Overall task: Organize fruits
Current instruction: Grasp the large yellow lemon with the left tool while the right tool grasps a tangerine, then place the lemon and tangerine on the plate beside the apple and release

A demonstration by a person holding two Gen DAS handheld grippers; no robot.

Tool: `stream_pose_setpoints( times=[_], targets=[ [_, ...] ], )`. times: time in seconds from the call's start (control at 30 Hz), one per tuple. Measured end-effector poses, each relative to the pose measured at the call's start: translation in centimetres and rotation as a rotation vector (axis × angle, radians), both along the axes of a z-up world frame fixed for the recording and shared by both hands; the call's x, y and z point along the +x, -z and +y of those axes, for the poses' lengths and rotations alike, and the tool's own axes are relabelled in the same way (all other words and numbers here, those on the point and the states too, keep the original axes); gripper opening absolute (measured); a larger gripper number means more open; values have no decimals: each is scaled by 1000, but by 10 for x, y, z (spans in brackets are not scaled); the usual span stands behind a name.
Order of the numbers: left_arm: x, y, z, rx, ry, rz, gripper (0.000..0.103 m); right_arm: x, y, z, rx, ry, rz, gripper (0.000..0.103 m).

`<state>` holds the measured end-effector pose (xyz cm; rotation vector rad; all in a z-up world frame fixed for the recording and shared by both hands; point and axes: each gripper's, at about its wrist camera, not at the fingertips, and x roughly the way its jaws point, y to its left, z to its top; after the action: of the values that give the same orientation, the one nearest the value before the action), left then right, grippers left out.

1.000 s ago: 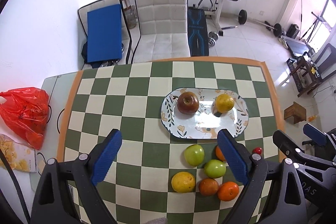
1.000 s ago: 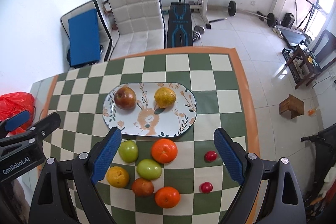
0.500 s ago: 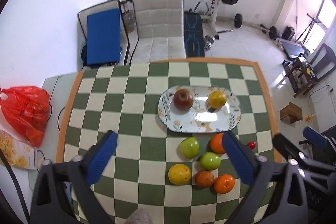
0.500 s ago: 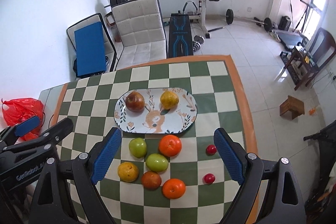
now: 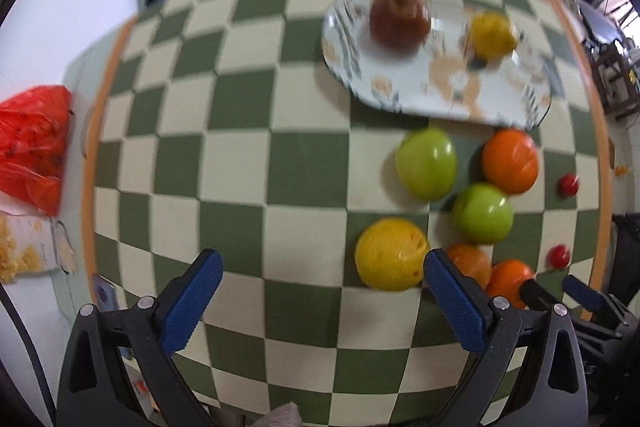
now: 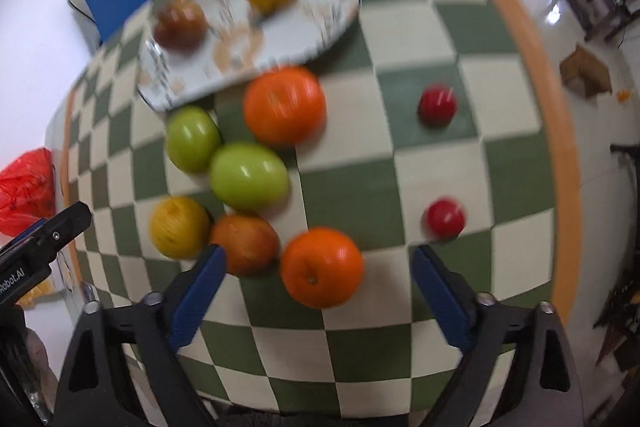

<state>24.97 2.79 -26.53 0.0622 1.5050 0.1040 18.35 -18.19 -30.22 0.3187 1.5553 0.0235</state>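
Table: green-and-cream checked top (image 5: 240,163) with an orange border, seen from close above in both wrist views; both pictures are blurred
Plate: oval patterned plate (image 5: 420,91) toward the far side of the table, holding a dark red apple (image 5: 398,17) on its left and a yellow fruit (image 5: 492,35) on its right, the two apart
Loose fruit: a cluster on the table just in front of the plate
Green apples: one (image 6: 192,139) by the plate's near edge, a second (image 6: 248,177) touching it on the near side
Oranges: one (image 6: 285,105) just beside the plate's edge, another (image 6: 322,267) nearest the right wrist camera
Yellow orange: (image 5: 390,255) at the left of the cluster
Reddish-orange fruit: (image 6: 245,243) between the yellow orange and the near orange, touching both as far as the blur allows
Small red fruits: two, (image 6: 438,105) and (image 6: 445,218), well apart from the cluster toward the table's right edge
Left gripper: (image 5: 318,297) fingers spread wide over bare checks, nothing between them; its right finger (image 5: 456,301) stands in front of the yellow orange's right side, contact unclear
Right gripper: (image 6: 314,297) jaws have just been closing yet stand wide, with the near orange between them and neither pad pressing on it
Red bag: (image 5: 32,143) off the table's left edge
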Motion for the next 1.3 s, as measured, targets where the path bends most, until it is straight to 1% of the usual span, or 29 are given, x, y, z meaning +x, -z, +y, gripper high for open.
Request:
stream_pose_setpoints(
  times=[0.03,0.17,0.23,0.3,0.33,0.37,0.4,0.47,0.5,0.63,0.7,0.77,0.83,0.9,0.97,1.1,1.3],
  targets=[
    [0,10,-2,-7,1,32,103,-3,11,2,2,-6,26,80],
    [0,37,-13,-23,34,98,103,-11,37,12,-10,-45,69,74],
    [1,47,-18,-33,49,120,103,-14,44,16,-8,-59,77,68],
    [1,57,-24,-47,67,140,102,-17,48,18,-6,-67,74,66],
    [2,61,-27,-57,75,148,100,-19,48,20,-13,-74,70,66],
    [1,64,-28,-62,78,154,92,-20,49,21,-16,-78,70,66],
    [1,69,-30,-76,82,165,88,-21,50,21,-17,-80,71,66],
    [0,73,-31,-127,75,175,63,-21,52,21,-12,-80,76,66],
    [-2,75,-33,-142,73,179,61,-21,53,21,-8,-80,78,66],
    [-14,72,-39,-99,110,168,60,-19,56,20,0,-90,89,66],
    [-28,68,-37,-91,116,163,60,-14,53,21,-3,-105,108,65],
    [-47,65,-35,-79,120,164,60,-21,52,21,-3,-112,121,65],
    [-62,66,-31,-82,114,170,60,-28,54,20,-8,-116,130,66],
    [-72,71,-28,-88,98,181,60,-31,53,18,0,-103,117,66],
    [-78,75,-26,-90,82,183,61,-30,53,17,2,-94,117,66],
    [-85,71,-28,-76,90,155,61,-27,56,20,-12,-109,131,66],
    [-88,69,-27,-76,91,149,60,-24,62,26,-17,-119,151,66]
  ],
)
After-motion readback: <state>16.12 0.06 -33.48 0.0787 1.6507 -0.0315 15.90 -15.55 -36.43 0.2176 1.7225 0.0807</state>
